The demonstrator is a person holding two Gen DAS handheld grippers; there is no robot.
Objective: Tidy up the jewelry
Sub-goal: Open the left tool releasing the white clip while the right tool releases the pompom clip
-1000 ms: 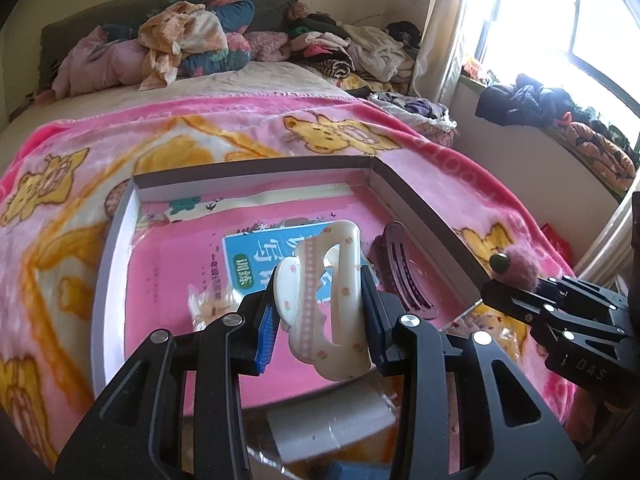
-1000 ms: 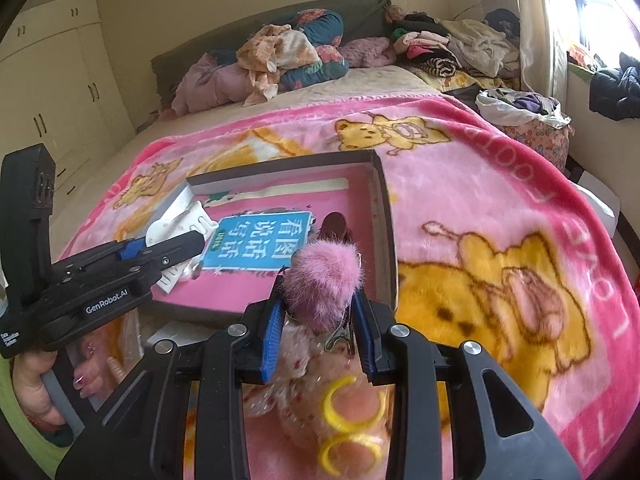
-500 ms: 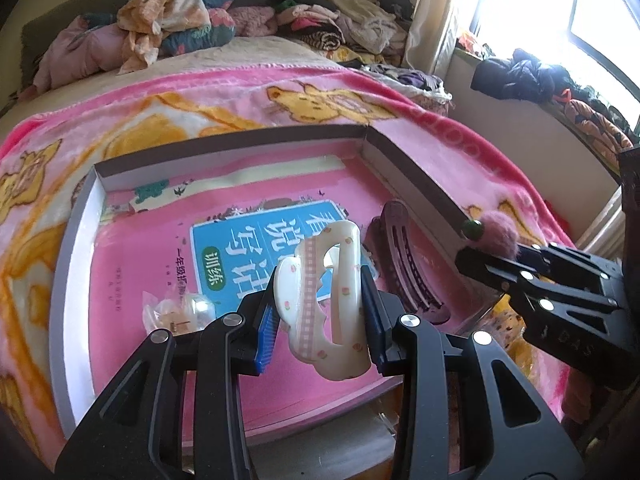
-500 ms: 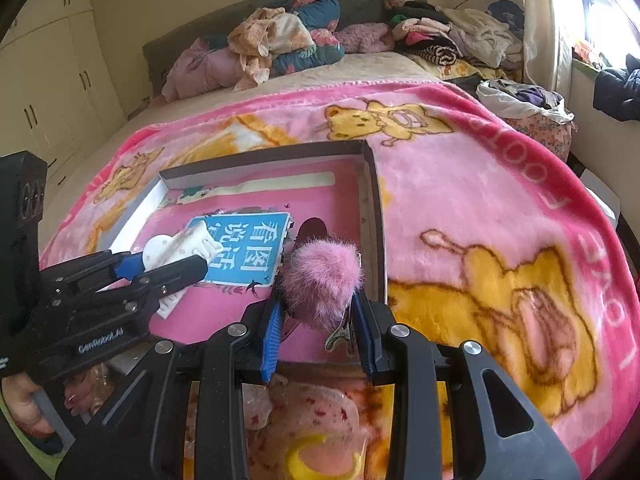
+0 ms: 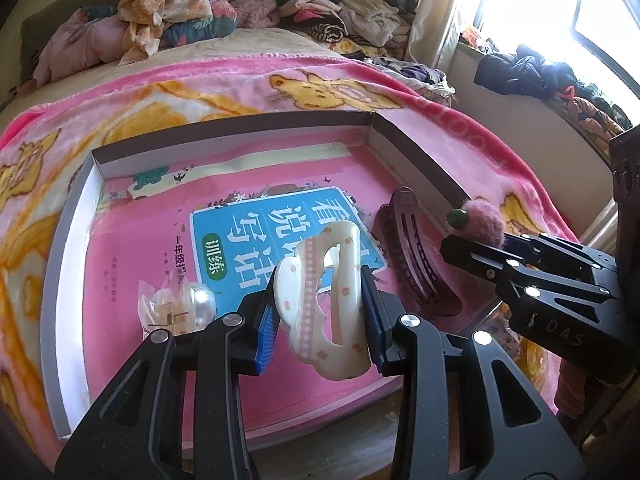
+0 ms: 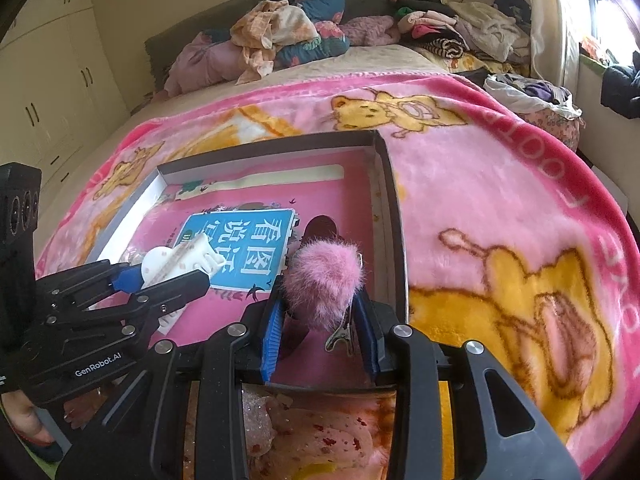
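Clip (image 5: 416,264) in box (image 5: 72,248) (on blanket (image 5: 460,128)).

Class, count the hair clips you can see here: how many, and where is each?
3. A cream claw clip in the left gripper, a pink pom-pom clip in the right gripper, and a dark maroon clip lying in the box. Others may be hidden.

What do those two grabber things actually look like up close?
Both tongs, left and right, are matte black angular frames with cut-out slots and round silver screw heads. Their fingers carry blue ribbed pads. One body reads "GenRobot.AI", the other "DAS". No cables show.
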